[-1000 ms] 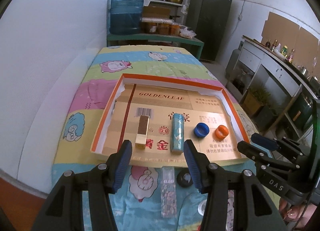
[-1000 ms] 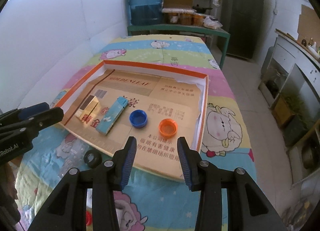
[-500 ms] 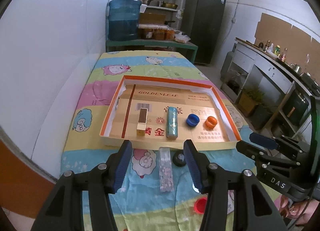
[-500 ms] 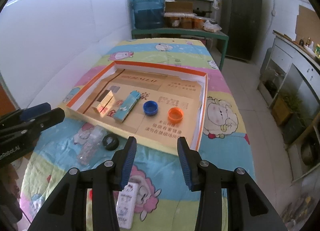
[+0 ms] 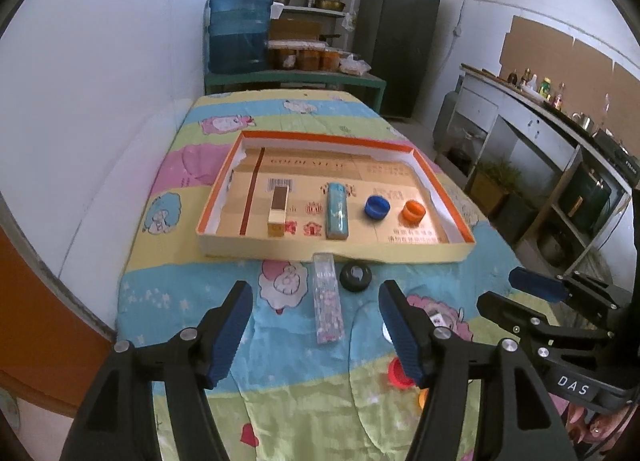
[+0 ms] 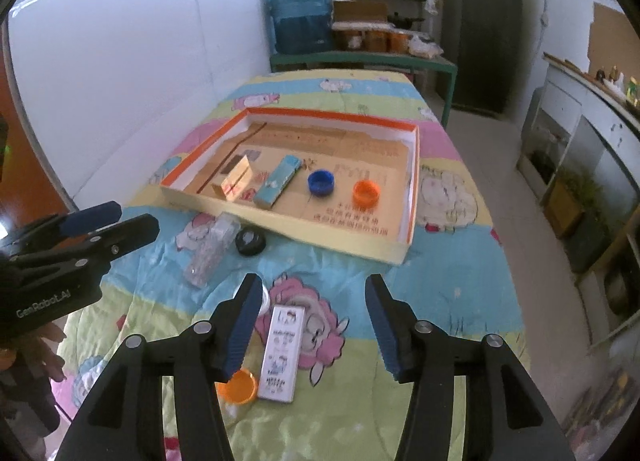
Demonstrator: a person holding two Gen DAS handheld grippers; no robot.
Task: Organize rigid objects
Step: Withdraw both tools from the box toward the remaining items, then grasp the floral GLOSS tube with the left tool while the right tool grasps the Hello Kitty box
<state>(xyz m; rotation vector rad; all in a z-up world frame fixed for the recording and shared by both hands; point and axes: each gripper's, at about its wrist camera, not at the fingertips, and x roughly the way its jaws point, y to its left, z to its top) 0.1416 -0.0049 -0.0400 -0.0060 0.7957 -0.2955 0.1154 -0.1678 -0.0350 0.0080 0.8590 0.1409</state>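
Observation:
A shallow orange-rimmed cardboard tray (image 5: 332, 136) (image 6: 414, 165) lies on the cartoon-print cloth. Inside it lie a gold box (image 5: 278, 211) (image 6: 234, 177), a blue patterned box (image 5: 337, 210) (image 6: 278, 180), a blue cap (image 5: 377, 207) (image 6: 320, 182) and an orange cap (image 5: 413, 210) (image 6: 365, 192). In front of the tray lie a clear glittery box (image 5: 327, 303) (image 6: 210, 249) and a black cap (image 5: 355, 277) (image 6: 250, 241). Nearer lie a white printed box (image 6: 281, 353), an orange cap (image 6: 238, 387) and a red cap (image 5: 398, 373). My left gripper (image 5: 316, 325) and right gripper (image 6: 310, 321) hover over the cloth, jaws opening, nothing between them.
A white wall runs along the table's left side. Beyond the far end stand a green bench with a blue water jug (image 5: 239, 35) and jars, shelves and a dark fridge (image 5: 396, 45). A counter with bottles (image 5: 536, 109) lines the right; floor lies between.
Both grippers have pulled back from the tray toward the near end of the table, bringing the loose boxes and caps into view. Both pairs of jaws now stand wider apart.

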